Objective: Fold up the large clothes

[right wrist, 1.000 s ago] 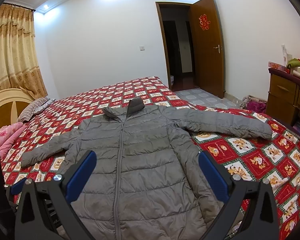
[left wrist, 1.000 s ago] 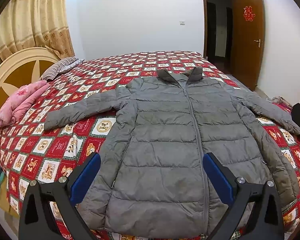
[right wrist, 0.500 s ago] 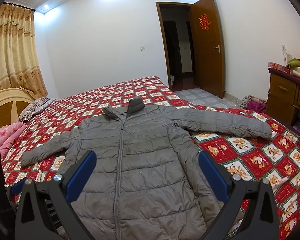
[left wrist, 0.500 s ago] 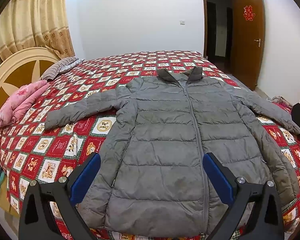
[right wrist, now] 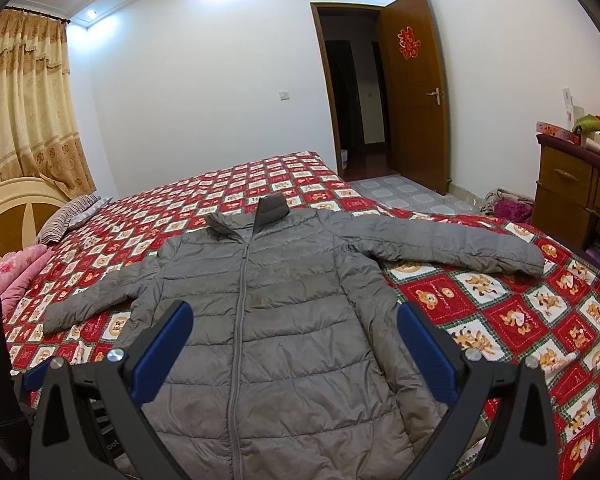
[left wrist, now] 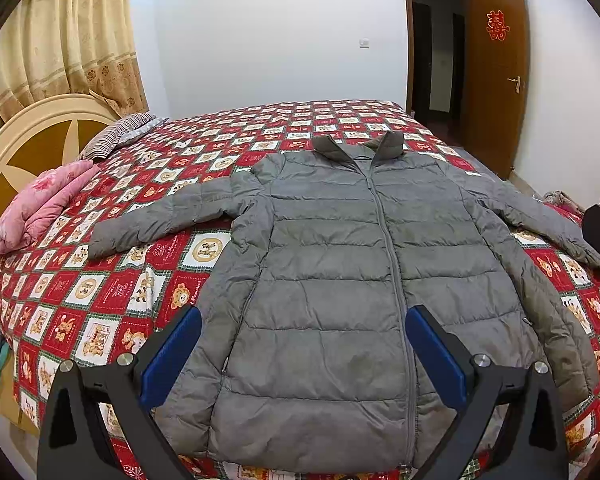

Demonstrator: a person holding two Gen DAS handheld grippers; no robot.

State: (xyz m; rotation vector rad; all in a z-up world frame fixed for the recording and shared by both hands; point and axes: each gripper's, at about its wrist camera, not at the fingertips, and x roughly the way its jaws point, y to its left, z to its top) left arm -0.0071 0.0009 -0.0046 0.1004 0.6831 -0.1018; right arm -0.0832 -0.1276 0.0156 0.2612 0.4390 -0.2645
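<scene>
A grey quilted puffer jacket (left wrist: 340, 272) lies flat and zipped on the bed, collar away from me, both sleeves spread out to the sides. It also shows in the right wrist view (right wrist: 268, 320). My left gripper (left wrist: 304, 316) is open and empty, held above the jacket's hem. My right gripper (right wrist: 296, 312) is open and empty, also above the lower part of the jacket. Neither touches the cloth.
The bed has a red patterned bedspread (left wrist: 112, 292) and a round cream headboard (left wrist: 28, 140) at the left. A pink folded quilt (left wrist: 40, 208) and a striped pillow (left wrist: 116, 136) lie near it. A wooden dresser (right wrist: 580, 192) stands right; an open door (right wrist: 416, 104) behind.
</scene>
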